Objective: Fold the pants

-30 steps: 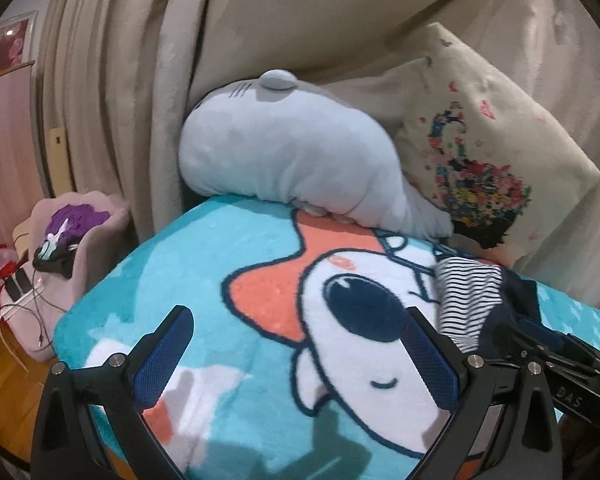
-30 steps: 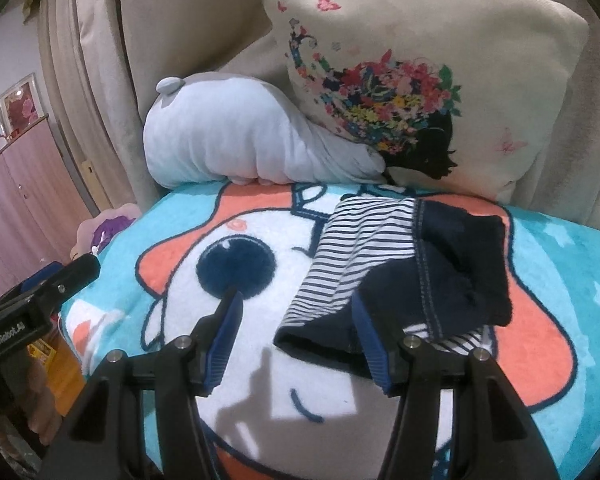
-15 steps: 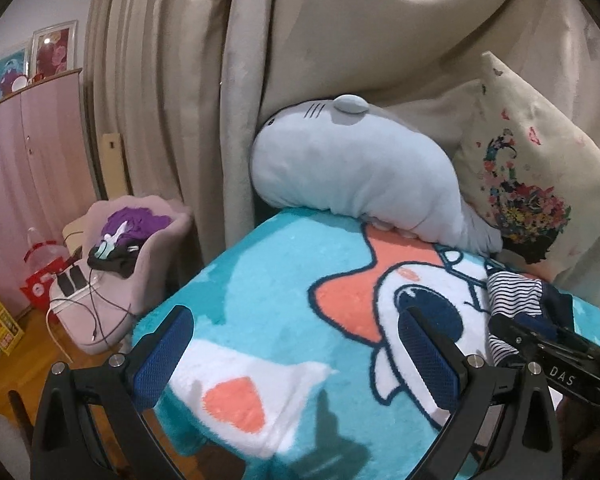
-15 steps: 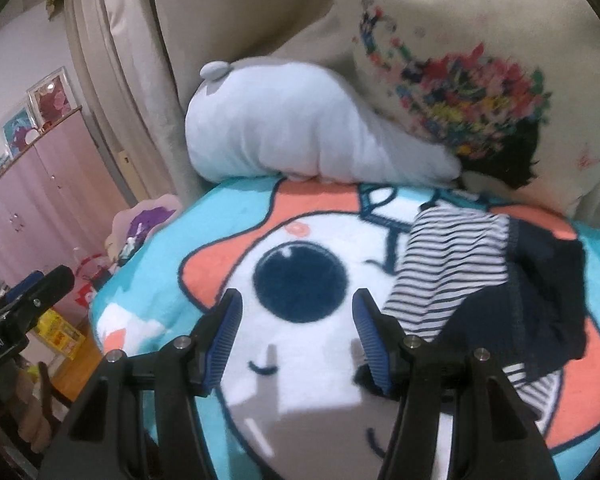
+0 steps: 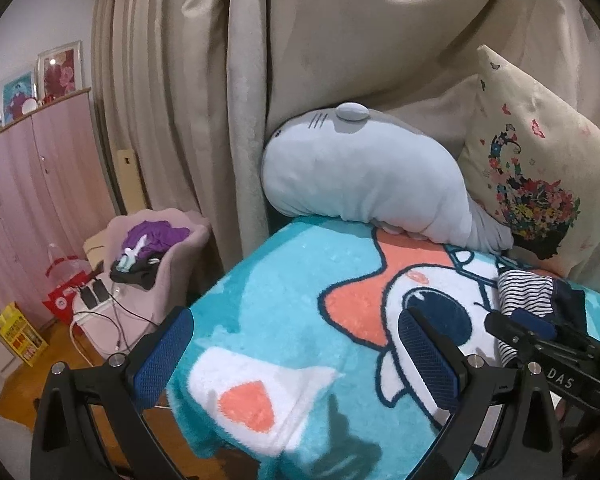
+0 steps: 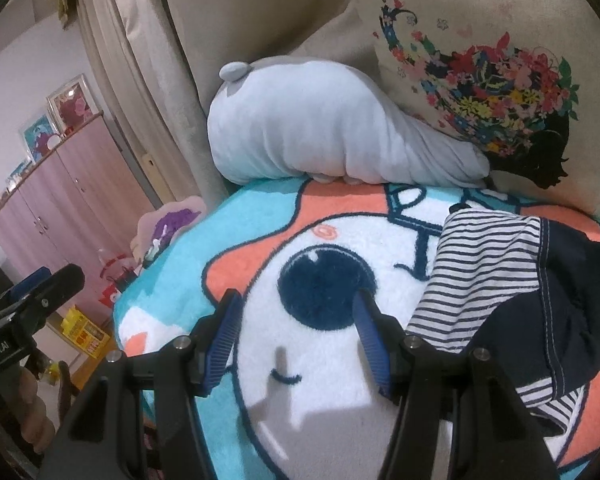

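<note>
The pants (image 6: 512, 304) are a small folded bundle, navy with a striped white-and-navy part, lying on the cartoon blanket (image 6: 308, 364) at the right. They also show in the left wrist view (image 5: 540, 300) at the far right. My right gripper (image 6: 296, 336) is open and empty, above the blanket just left of the pants. My left gripper (image 5: 296, 356) is open and empty, over the blanket's left corner, well left of the pants. The right gripper's tip shows in the left wrist view (image 5: 532, 328).
A grey shark plush (image 6: 324, 136) and a floral cushion (image 6: 492, 80) lie at the back against beige curtains (image 5: 220, 100). Off the bed's left edge stand a pink chair with clothes (image 5: 148, 248), cables, and a pink wardrobe (image 5: 32, 208).
Both grippers have drawn back and swung left, away from the pants. The pants stay on the blanket; both grippers stay open.
</note>
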Demonstrator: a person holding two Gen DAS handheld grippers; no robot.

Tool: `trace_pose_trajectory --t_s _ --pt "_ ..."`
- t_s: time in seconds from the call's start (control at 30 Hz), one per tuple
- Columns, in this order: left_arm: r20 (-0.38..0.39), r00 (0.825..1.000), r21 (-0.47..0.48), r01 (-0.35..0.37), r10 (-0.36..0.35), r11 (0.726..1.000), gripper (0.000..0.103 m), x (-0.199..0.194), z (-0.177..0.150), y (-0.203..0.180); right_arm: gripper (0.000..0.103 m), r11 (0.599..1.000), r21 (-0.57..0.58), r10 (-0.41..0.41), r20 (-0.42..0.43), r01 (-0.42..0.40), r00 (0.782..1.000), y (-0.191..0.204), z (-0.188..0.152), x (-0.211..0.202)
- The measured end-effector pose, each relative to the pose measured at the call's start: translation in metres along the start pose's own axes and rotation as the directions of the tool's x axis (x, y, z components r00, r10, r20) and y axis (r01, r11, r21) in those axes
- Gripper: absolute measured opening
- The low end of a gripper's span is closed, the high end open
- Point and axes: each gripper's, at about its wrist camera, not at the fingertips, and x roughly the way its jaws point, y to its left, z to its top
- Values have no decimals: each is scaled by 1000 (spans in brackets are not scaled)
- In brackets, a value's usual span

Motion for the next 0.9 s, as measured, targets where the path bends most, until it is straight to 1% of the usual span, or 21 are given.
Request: trace_pose_trajectory --t_s 0.07,0.2,0.4,0.6,0.7,0.8,0.9 --pt "5 1000 4 -13 13 1000 103 -2 0 -2 58 1000 9 14 11 -14 1000 -3 0 -3" --pt "-13 1000 12 -9 9 1000 103 -1 2 -7 58 999 29 34 9 -34 999 -7 1 -5" --pt "-1 1000 31 -17 17 999 103 -7 3 -14 59 998 29 47 35 -48 998 -9 3 -13" --pt "-24 1000 6 -6 6 1000 103 -5 2 -11 59 998 25 49 29 -50 998 -9 3 -15" --pt "-33 999 -6 0 0 1000 103 -5 2 -10 59 998 18 58 44 -59 997 -8 1 -19" --pt "-25 1000 7 -2 2 1000 103 -6 0 -14 60 999 11 53 36 -53 998 -8 0 -18" --pt "-35 999 25 -1 1 1000 103 -4 -1 -18 60 999 15 48 28 -48 998 -10 1 -17"
